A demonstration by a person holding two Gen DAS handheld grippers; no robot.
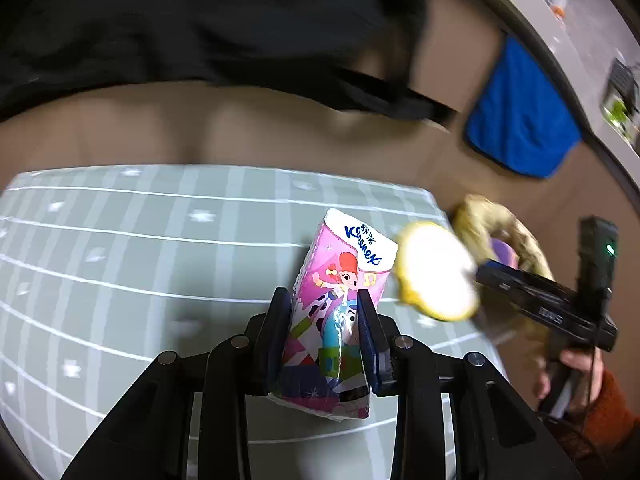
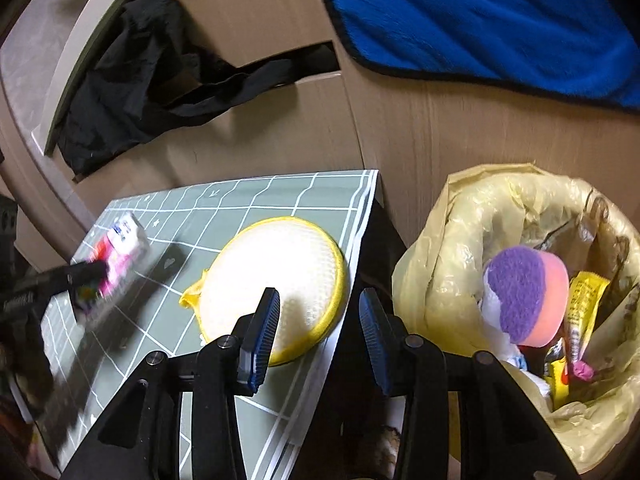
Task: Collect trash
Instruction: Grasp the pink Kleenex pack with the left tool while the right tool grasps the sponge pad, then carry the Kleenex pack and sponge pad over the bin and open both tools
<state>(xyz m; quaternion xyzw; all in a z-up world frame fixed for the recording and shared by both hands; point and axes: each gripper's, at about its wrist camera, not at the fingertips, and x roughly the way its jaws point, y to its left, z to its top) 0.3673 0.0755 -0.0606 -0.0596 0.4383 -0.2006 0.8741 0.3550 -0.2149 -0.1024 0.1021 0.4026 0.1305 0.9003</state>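
One tissue pack (image 1: pixel 340 300), one round sponge (image 2: pixel 280 284), one trash bag (image 2: pixel 460 240).

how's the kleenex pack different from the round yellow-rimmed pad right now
The Kleenex tissue pack is a pink, cartoon-printed rectangular packet; the round pad is white with a yellow rim. The pack sits clamped between the left tongs, while the pad lies free, with the right tongs open above its edge. The pack stands tilted; the pad lies flat near the mat's corner. Both are over the green grid mat, not yet in the trash bag.
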